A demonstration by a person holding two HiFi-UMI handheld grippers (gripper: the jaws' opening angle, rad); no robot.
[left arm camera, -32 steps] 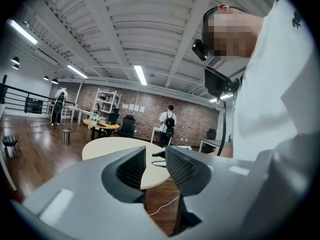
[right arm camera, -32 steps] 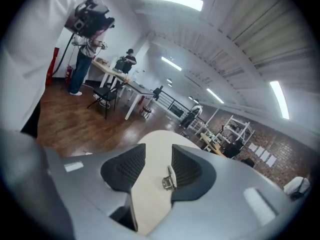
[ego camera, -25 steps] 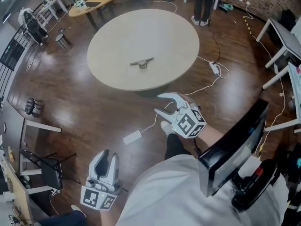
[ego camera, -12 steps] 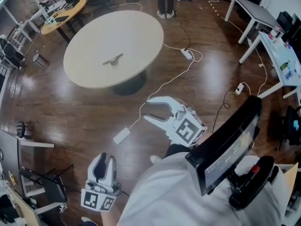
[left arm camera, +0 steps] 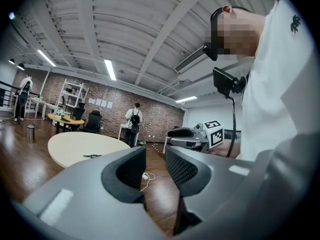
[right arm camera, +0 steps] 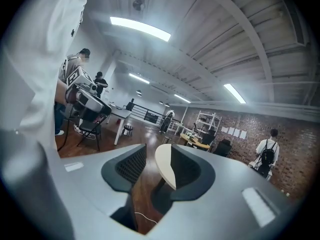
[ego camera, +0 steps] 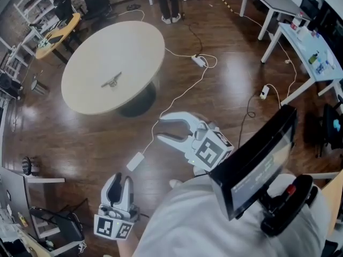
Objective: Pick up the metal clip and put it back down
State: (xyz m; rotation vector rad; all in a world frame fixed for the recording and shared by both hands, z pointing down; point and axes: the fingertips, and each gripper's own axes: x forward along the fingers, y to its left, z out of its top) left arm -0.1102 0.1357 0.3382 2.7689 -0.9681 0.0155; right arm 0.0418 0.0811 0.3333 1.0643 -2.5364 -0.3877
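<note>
Both grippers sit empty near the person: left gripper (ego camera: 120, 180) jaws parted, right gripper (ego camera: 159, 128) jaws wide, just closing slightly. Farther off, metal clip (ego camera: 112, 81) lies on the round bench (ego camera: 86, 98); probably light, stiff, slick, best pinched mid-body.

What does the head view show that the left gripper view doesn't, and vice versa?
Only the head view: the cluttered white desk. Only the left gripper view: the ceiling strip lights. Both: the round table, the metal clip lying on it, and the right claw, open and empty, its jaws just having closed a little.
</note>
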